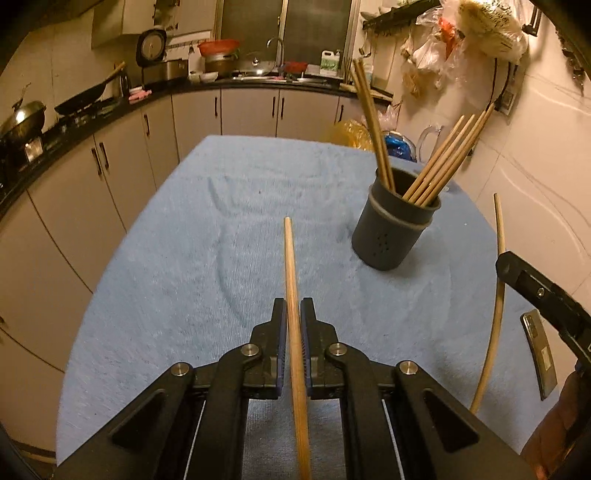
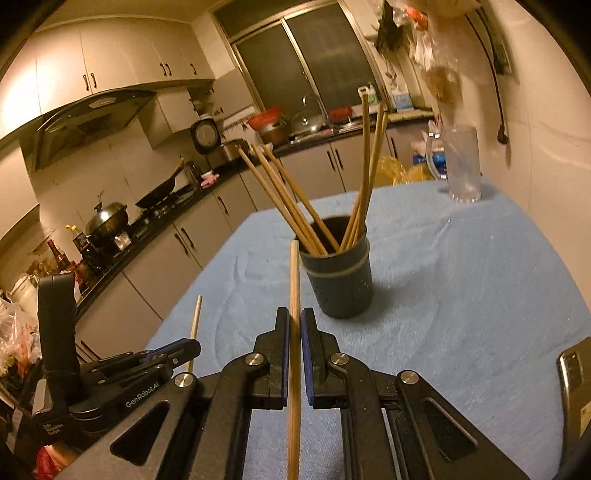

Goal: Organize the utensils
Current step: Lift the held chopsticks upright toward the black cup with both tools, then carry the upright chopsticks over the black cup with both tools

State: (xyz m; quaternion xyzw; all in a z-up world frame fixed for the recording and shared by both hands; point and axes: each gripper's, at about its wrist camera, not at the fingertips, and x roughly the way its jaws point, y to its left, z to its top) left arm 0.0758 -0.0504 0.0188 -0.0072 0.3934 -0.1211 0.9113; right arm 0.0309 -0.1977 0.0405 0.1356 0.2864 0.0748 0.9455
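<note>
A dark grey utensil holder (image 1: pixel 391 232) (image 2: pixel 338 280) stands on the blue cloth (image 1: pixel 207 236) (image 2: pixel 461 280) with several wooden chopsticks (image 1: pixel 439 166) (image 2: pixel 284 195) leaning in it. My left gripper (image 1: pixel 293 306) is shut on a wooden chopstick (image 1: pixel 290 266) that points forward, left of the holder and above the cloth. My right gripper (image 2: pixel 294 315) is shut on another chopstick (image 2: pixel 294 273), whose tip sits just left of the holder's rim. In the left wrist view the right gripper (image 1: pixel 517 273) and its chopstick (image 1: pixel 499 229) show at the right edge. The left gripper (image 2: pixel 184 350) shows at lower left in the right wrist view.
A phone (image 1: pixel 539 354) (image 2: pixel 572 384) lies near the cloth's right edge. A clear glass jug (image 2: pixel 461 166) stands at the far right of the table. Kitchen cabinets and a counter (image 1: pixel 110 110) with a wok run along the left and back. Bags hang on the right wall (image 1: pixel 480 33).
</note>
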